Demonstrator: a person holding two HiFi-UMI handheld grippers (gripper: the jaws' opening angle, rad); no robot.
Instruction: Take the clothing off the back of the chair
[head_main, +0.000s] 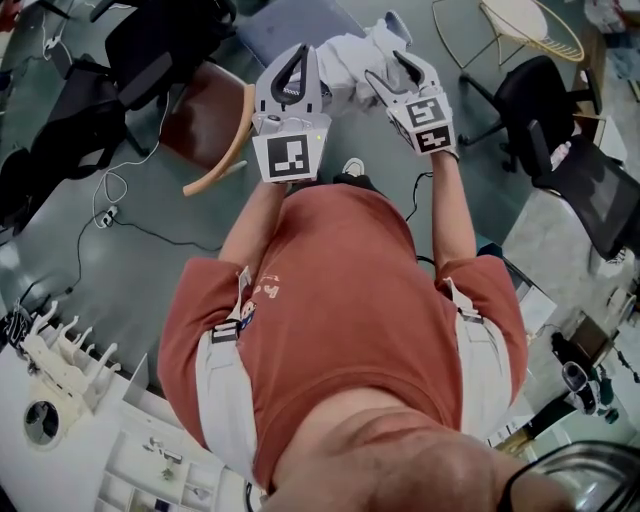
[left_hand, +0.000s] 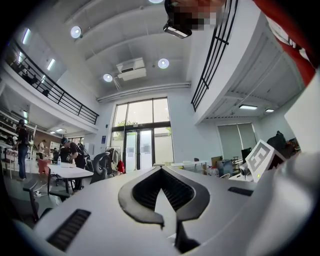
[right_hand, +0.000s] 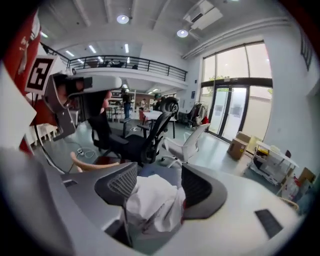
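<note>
The white clothing (head_main: 352, 58) lies bunched on a blue-grey surface (head_main: 290, 28) in front of me, off the chair. The chair's curved wooden back (head_main: 228, 140) and dark red seat (head_main: 205, 115) stand to the left, bare. My right gripper (head_main: 383, 62) is at the garment's right side. In the right gripper view its jaws stand apart around the white cloth (right_hand: 152, 197), not pressing it. My left gripper (head_main: 306, 50) hovers beside the clothing with its fingertips together; the left gripper view shows it (left_hand: 167, 220) holding nothing. The wooden back (right_hand: 92, 165) shows left of the right jaws.
Black office chairs (head_main: 540, 100) stand at the right and another (right_hand: 145, 135) beyond the cloth, with a white chair (right_hand: 187, 145) next to it. Cables (head_main: 110, 200) trail over the floor at left. A white rack (head_main: 60, 365) sits at lower left.
</note>
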